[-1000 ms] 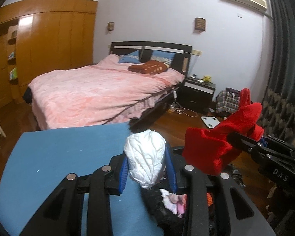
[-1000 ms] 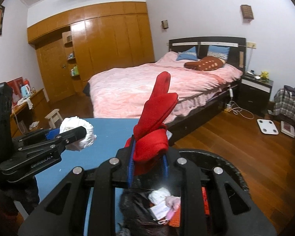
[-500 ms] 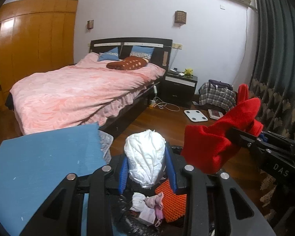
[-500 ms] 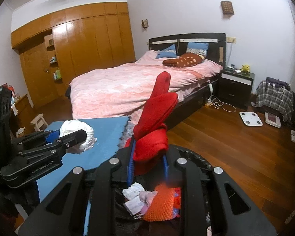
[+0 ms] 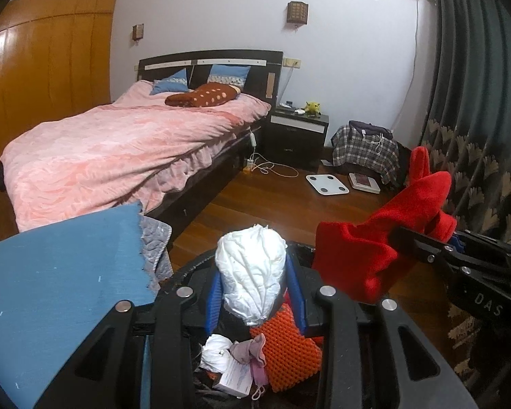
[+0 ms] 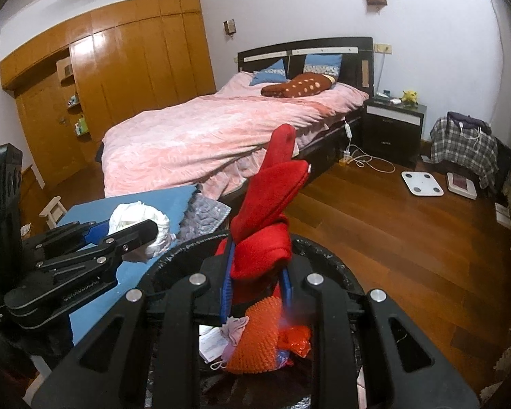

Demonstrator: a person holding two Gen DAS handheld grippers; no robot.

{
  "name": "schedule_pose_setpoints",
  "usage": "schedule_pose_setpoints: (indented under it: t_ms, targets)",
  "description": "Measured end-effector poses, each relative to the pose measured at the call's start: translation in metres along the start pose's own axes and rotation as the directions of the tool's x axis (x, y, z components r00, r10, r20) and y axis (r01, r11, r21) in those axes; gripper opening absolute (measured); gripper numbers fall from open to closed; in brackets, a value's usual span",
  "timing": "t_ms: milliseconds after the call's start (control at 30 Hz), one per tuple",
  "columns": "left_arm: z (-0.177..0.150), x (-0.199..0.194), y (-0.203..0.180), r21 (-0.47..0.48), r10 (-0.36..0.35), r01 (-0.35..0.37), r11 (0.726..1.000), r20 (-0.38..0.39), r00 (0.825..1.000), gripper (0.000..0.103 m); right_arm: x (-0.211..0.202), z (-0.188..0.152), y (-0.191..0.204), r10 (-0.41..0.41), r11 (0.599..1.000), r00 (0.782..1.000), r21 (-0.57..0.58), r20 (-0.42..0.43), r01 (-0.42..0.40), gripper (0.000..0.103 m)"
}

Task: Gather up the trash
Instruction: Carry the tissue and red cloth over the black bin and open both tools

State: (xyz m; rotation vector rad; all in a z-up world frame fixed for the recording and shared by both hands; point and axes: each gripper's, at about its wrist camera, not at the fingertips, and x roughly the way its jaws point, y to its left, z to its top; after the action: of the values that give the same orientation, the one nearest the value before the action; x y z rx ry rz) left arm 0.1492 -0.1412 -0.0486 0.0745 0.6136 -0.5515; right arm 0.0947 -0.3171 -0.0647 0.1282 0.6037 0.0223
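— Two grippers are working in this bedroom, yes? What is lying around them, starting from the biggest thing?

— Biggest is the wide bed with the pink quilted cover (image 5: pixel 119 156), standing well behind. Nearer, a blue flat table top (image 5: pixel 61 272) is lying at the left, and a round bin lined with a black plastic bag (image 6: pixel 327 255) is standing just beside it on the wooden floor. Both grippers are hanging over this bin.

— What is sitting inside the bin?

— An orange knobbly foam net (image 5: pixel 286 351), a small white paper box (image 5: pixel 235 380) and some crumpled white and pinkish scraps are lying there.

— And the right gripper?

— The right gripper (image 6: pixel 257 279) is clenching a red fleece cloth (image 6: pixel 272 201) between its blue pads. The cloth is sticking up above the jaws, over the bin's opening.

— The left one?

— The left gripper (image 5: pixel 255 293) is grasping a crumpled white paper wad (image 5: pixel 252 272); the blue pads are pressing it from both sides. The wad is standing up between the jaws, above the bin's near edge, close to the table top.
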Motion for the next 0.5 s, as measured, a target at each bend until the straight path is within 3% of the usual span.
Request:
schedule_pose_setpoints:
  t_ms: [367, 500]
  targets:
    - [-0.01, 0.041, 0.002, 0.01, -0.015, 0.016, 1.0, -0.062, 0.998, 0.033, 0.034, -0.015, -0.011, -0.018, 1.0, 0.997, 0.012, -0.075, 0.019, 0.022]
    - [-0.01, 0.054, 0.006, -0.009, -0.025, 0.025, 1.0, -0.087, 0.996, 0.039, 0.046, -0.019, -0.014, -0.039, 0.999, 0.995, 0.011, -0.097, 0.04, 0.034]
